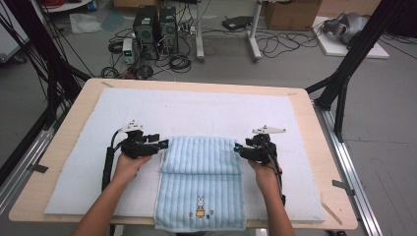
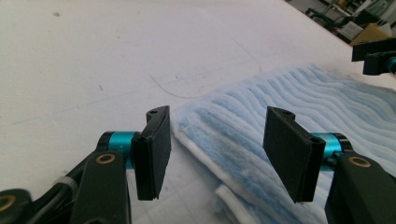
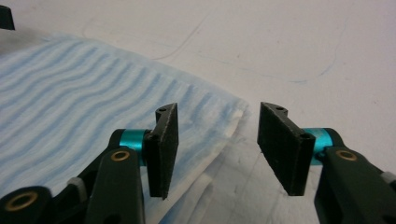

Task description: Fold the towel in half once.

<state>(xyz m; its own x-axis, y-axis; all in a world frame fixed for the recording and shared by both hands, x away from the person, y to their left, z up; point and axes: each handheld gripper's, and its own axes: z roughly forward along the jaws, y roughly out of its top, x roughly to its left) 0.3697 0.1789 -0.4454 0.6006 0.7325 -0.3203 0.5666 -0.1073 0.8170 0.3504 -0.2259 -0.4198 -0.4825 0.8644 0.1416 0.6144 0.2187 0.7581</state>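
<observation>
A light blue striped towel (image 1: 200,182) with a small rabbit picture lies on the white mat, its far part folded back toward me over the rest. My left gripper (image 1: 164,144) stands open at the fold's left corner, and its own view has the towel's folded edge (image 2: 219,140) between the jaws, untouched. At the fold's right corner my right gripper (image 1: 237,148) is open too. The towel corner (image 3: 229,121) lies just under and between its jaws. Neither gripper holds the cloth.
A white mat (image 1: 192,110) covers most of the wooden table (image 1: 319,147). The towel's near end hangs over the table's front edge. Beyond the table are computer boxes (image 1: 155,27), cables and black frame posts (image 1: 354,54).
</observation>
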